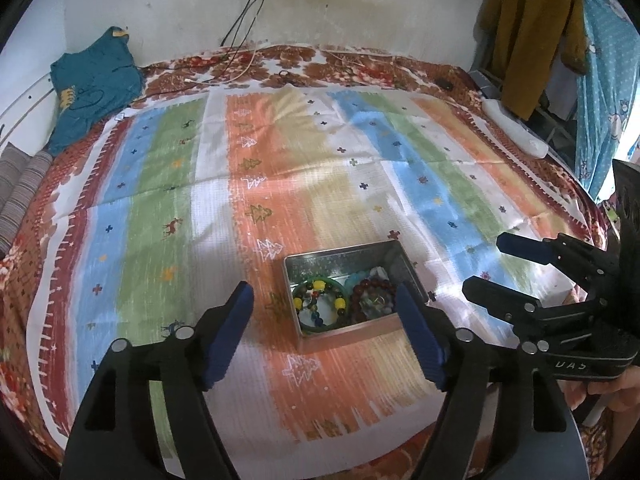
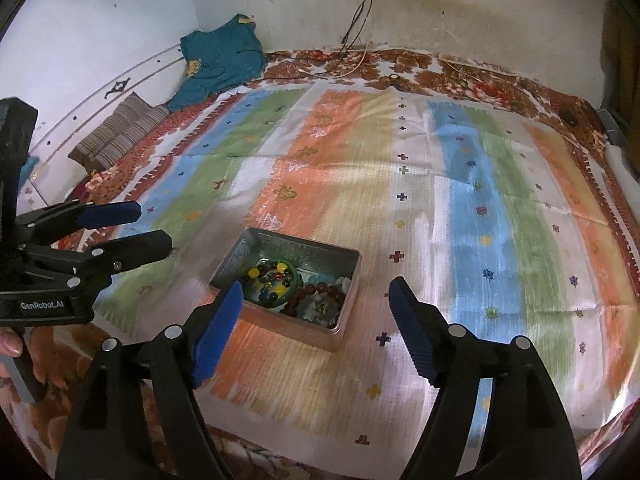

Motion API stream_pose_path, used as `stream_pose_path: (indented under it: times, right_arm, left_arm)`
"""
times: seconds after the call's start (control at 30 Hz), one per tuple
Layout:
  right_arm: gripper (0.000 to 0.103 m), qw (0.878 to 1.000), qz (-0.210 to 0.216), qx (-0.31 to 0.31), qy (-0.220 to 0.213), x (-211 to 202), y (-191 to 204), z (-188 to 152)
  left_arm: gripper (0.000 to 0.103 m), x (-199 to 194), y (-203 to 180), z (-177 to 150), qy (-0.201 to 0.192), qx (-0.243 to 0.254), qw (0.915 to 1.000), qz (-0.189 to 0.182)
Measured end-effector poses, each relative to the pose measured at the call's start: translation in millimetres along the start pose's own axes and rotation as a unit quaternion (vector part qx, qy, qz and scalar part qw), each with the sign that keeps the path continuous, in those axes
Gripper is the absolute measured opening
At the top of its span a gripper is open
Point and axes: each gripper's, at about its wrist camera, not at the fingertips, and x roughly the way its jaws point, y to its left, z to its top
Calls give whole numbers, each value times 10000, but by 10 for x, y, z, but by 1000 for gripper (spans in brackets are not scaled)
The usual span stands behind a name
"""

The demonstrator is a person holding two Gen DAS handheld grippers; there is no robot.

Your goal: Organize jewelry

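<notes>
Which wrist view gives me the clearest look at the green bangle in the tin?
The left wrist view: the green bangle shows nearly whole, lying in the tin. In the right wrist view the bangle appears smaller, and the right gripper's finger overlaps the tin's near corner.

We're looking at a bed (image 1: 48,264) with a brown-and-red floral sheet, and most of it is covered by a striped cloth (image 1: 256,168) in orange, green, blue and white with little trees and crosses printed on it. Sitting on that cloth near the front is an open metal tin (image 1: 316,266) holding beaded bracelets (image 1: 320,300). Along the far edge by the wall we've got a teal garment (image 1: 94,84), a couple of cables (image 1: 224,76) trailing down onto the sheet, and a striped cushion (image 2: 120,132) off in the left corner — plus a white bundle (image 1: 516,128) on the right edge.
</notes>
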Motion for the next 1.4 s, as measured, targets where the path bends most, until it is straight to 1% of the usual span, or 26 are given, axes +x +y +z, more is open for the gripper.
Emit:
stream_pose_path:
  times: [0.07,0.2,0.27,0.37,0.5,0.7,0.87,0.97,1.17,1.4]
  right_arm:
    - [80,9999,79,49,-43,-42,3,-36]
    - [86,9998,4,37,-187,-134,18,-90]
    - [90,9996,-10,42,-272,-188,21,-115]
    - [93,9995,-58,-34,-317,-236,56,-154]
    - [95,9993,-84,-159,-328,-261,106,-182]
    - [96,9991,-21,-121,-413,-320,86,-198]
    - [96,9986,-45,-237,-463,-338,127,-214]
    - [96,9985,-67,-276,-463,-333,144,-221]
    - [97,9979,15,-252,-594,-388,149,-237]
    - [97,9976,-19,-292,-626,-400,166,-251]
  left_arm:
    - [80,-53,-18,-33,-108,25,9999,26]
    - [85,-144,-51,-119,-249,23,9997,42]
    - [92,-183,-60,-156,-315,19,9995,75]
    - [97,-235,-63,-205,-423,12,9991,94]
    - [97,-209,-91,-252,-370,123,9992,113]
    - [97,-285,-93,-295,-584,153,9981,114]
    - [97,-329,-89,-310,-727,110,9971,187]
    - [97,-325,-93,-312,-721,155,9971,170]
    - [97,-350,-164,-324,-789,331,9959,288]
    - [97,-364,-152,-326,-822,268,9956,353]
